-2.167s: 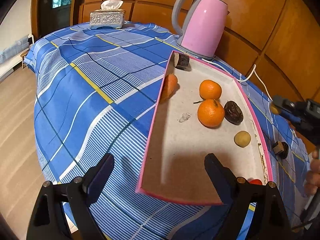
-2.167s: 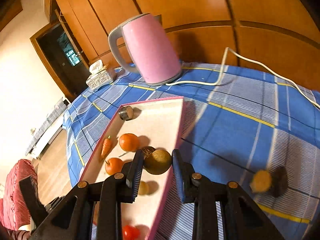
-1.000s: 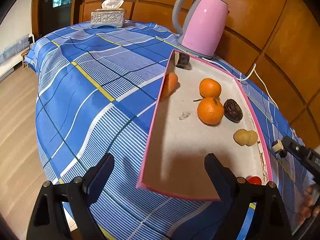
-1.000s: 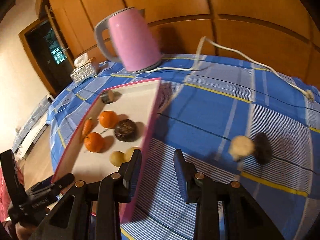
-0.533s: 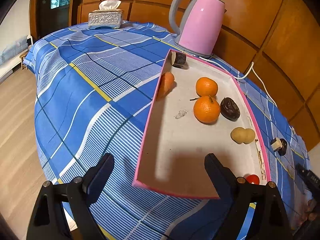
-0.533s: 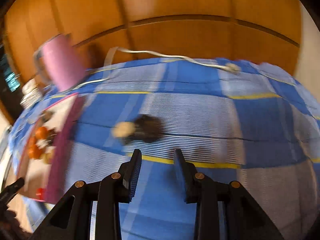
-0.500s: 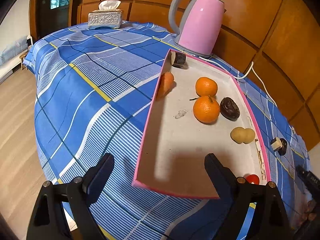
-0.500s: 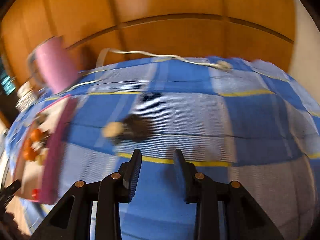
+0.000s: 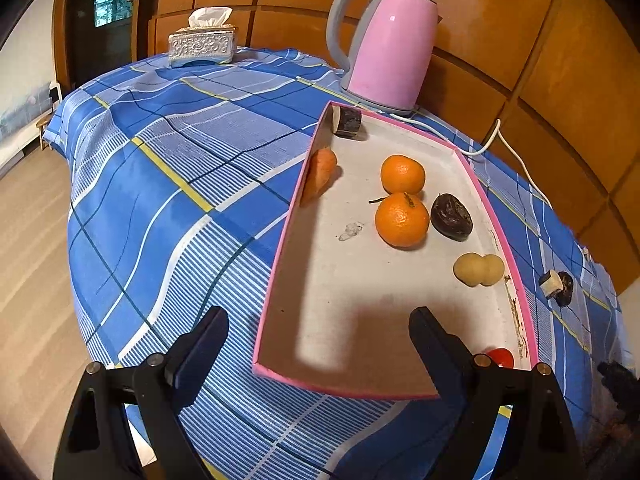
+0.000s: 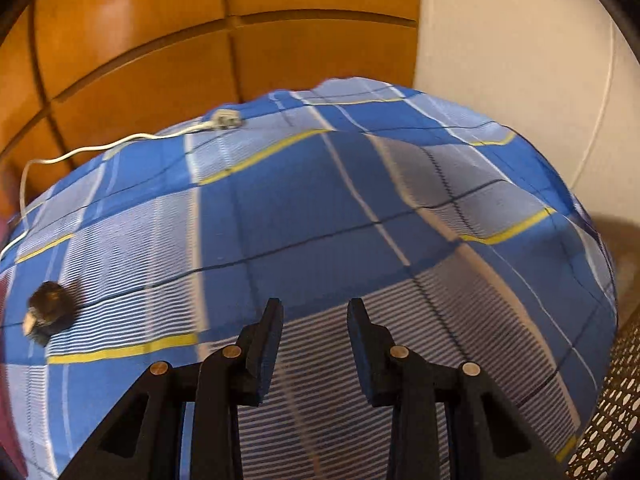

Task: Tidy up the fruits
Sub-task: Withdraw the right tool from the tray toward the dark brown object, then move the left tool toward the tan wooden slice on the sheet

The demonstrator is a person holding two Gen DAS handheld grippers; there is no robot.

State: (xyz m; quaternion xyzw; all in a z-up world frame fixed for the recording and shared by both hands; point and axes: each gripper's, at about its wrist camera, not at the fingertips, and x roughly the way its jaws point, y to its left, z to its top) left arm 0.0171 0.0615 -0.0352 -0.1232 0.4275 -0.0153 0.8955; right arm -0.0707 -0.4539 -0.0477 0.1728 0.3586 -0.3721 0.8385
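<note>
The right gripper (image 10: 315, 344) is now swinging away over bare blue checked tablecloth (image 10: 320, 208), its jaws parted a little and pinching nothing, whereas about two seconds ago it was carrying a round yellowish fruit above the tray; that fruit is now sitting in the pink-rimmed tray (image 9: 500, 216) as one half of the pale yellow pair (image 9: 479, 269) at the right middle of the left wrist frame, touching its twin just inside the rim. So one more drop-off appears finished, and the free gripper is probably turning toward whatever is left outside. What is left is lying at the far left edge of the right wrist frame: a dark fruit with a pale cut piece (image 10: 47, 313) against it, also showing at the right edge of the left view, just beyond the tray wall. Inside the tray two oranges (image 9: 401, 219), a dark wrinkled fruit (image 9: 451, 217), a carrot (image 9: 318, 172) leaning on the left wall and a small red fruit (image 9: 501, 356) at the lower right are resting. The left gripper (image 9: 318, 334) is hovering at the bottom, spread wide, empty, straddling the tray's near corner.
</note>
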